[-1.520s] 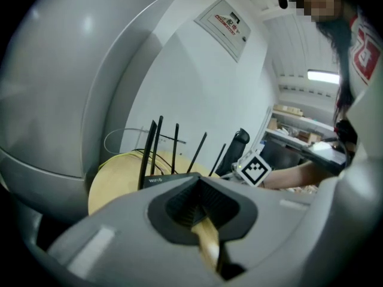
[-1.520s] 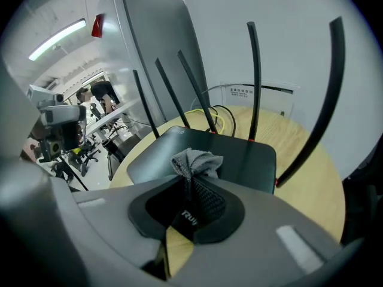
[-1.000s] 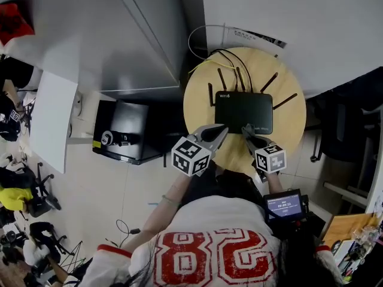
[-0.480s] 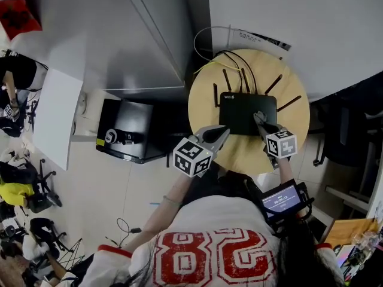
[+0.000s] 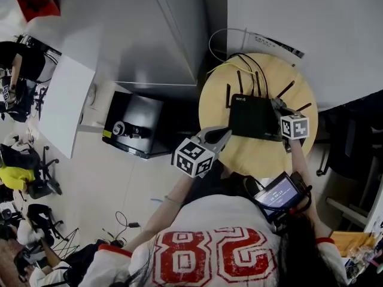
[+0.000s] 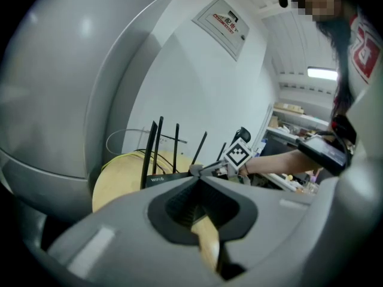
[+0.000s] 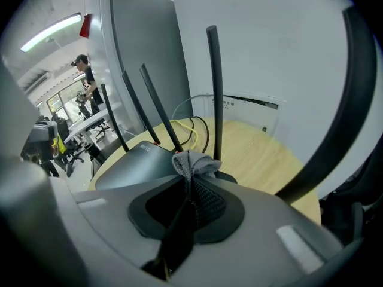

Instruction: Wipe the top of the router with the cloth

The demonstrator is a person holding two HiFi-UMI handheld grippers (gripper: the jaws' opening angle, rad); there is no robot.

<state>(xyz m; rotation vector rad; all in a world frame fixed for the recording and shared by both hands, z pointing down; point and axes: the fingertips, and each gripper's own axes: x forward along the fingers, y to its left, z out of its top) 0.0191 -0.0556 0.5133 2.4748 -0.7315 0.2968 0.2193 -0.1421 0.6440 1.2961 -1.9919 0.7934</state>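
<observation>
Logged nearest the head camera a white shirt [image 5: 215, 244] with red numerals, and a small lit screen [image 5: 276, 194] strapped at the right forearm. Found the left gripper [image 5: 226, 132] just beyond, poised over the near left edge of the round wooden table [image 5: 257, 157], close to the router's near left corner but apart from it. Checked its jaws in the left gripper view: tips together, nothing between them, only a sliver of table showing through lower down. Noted the router [image 5: 251, 115], black and flat, lying on the far half of the table with its label toward the left. Found the right gripper [image 5: 276, 105] at the router's far right corner, jaws clamped on the cloth [image 7: 194, 162], a grey bunch sticking out past the tips. Placed the cloth at the router's top near the foot of an antenna [image 7: 215, 88]; could not resolve whether touching or just above. Counted several more thin black antennas standing tilted along the far edge. Saw a yellow cable [image 7: 192, 129] and dark cables looping over the table behind the router. Recorded a white wall [image 5: 287, 11] beyond, and a black box [image 5: 134, 124] on the floor to the left.
</observation>
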